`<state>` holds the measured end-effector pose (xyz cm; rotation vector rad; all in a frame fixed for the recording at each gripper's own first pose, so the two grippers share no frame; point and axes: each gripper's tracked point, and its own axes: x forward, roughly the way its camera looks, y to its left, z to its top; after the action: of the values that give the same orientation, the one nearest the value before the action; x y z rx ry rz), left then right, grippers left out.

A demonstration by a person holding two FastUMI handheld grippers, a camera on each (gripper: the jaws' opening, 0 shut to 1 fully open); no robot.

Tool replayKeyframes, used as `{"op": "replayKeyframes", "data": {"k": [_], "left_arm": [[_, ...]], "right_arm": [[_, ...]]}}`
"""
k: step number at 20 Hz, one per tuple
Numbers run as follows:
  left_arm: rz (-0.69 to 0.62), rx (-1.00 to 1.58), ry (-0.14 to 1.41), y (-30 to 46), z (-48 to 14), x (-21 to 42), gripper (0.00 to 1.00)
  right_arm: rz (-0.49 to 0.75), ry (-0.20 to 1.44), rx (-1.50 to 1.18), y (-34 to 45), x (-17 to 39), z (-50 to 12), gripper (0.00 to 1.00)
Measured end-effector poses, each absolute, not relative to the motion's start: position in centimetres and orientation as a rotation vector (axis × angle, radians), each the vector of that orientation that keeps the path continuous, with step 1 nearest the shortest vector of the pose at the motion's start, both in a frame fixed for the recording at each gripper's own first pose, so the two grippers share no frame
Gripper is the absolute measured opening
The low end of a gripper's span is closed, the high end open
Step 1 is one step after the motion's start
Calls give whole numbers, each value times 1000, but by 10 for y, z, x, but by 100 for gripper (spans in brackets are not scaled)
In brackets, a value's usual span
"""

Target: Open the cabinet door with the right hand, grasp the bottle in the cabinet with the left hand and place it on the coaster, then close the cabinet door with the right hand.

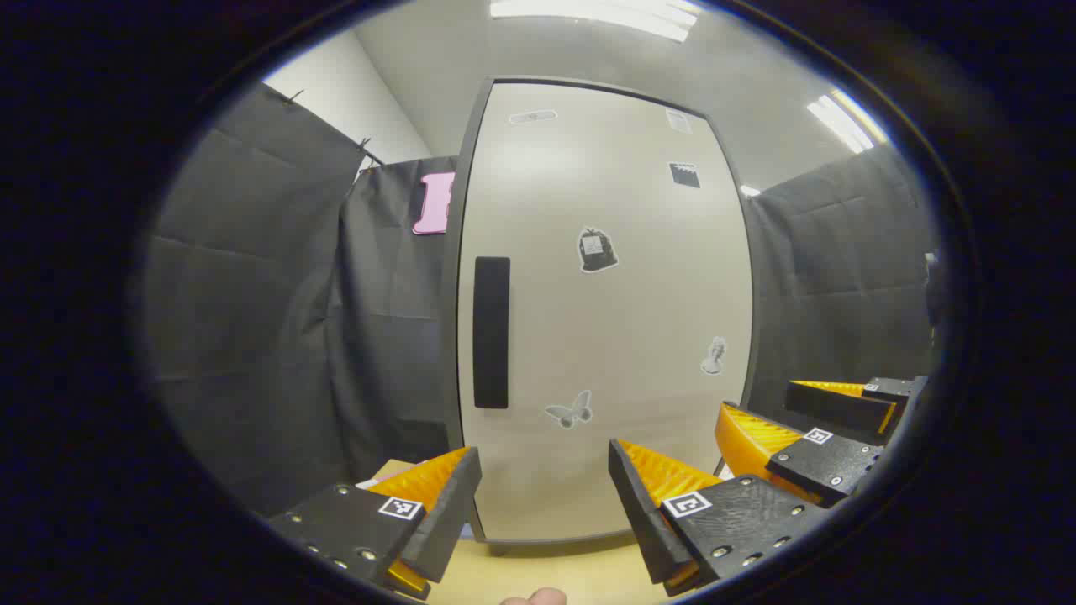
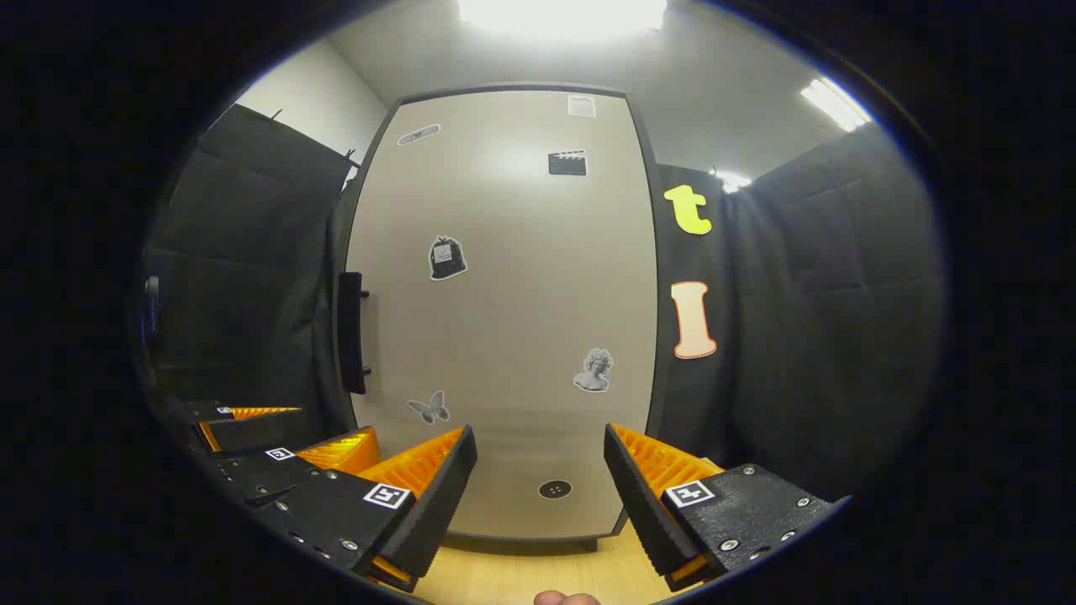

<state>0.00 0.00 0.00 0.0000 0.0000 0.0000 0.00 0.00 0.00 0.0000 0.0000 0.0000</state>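
The tall beige cabinet door (image 1: 605, 319) stands closed in front of me, hiding whatever is inside. Its black vertical handle (image 1: 492, 332) runs along the door's left edge. My left gripper (image 1: 545, 508) is open and empty, low over the table and a short way from the door's foot. To its right in the left gripper view is the right gripper (image 1: 799, 412), also open. In the right gripper view the same door (image 2: 504, 319) is straight ahead, with the handle (image 2: 350, 332) at its left. My right gripper (image 2: 538, 491) holds nothing. The left gripper (image 2: 290, 430) sits at lower left.
A light wooden table top (image 1: 546, 571) lies under both grippers and the cabinet stands on it. Black cloth walls (image 1: 277, 319) close in on both sides. Small stickers dot the door. A fingertip (image 2: 567, 598) pokes in at the bottom edge.
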Motion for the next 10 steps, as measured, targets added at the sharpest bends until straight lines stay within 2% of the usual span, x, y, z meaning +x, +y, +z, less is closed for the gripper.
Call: {"op": "replayKeyframes", "data": {"k": [4, 5, 10], "left_arm": [[12, 43, -27, -5, 15, 3, 92], [18, 46, -34, -5, 18, 3, 88], [43, 88, -49, -4, 30, 4, 92]], "right_arm": [[26, 3, 41, 0, 2, 1, 94], [29, 2, 43, -1, 3, 3, 94], [32, 1, 47, -8, 8, 13, 94]]}}
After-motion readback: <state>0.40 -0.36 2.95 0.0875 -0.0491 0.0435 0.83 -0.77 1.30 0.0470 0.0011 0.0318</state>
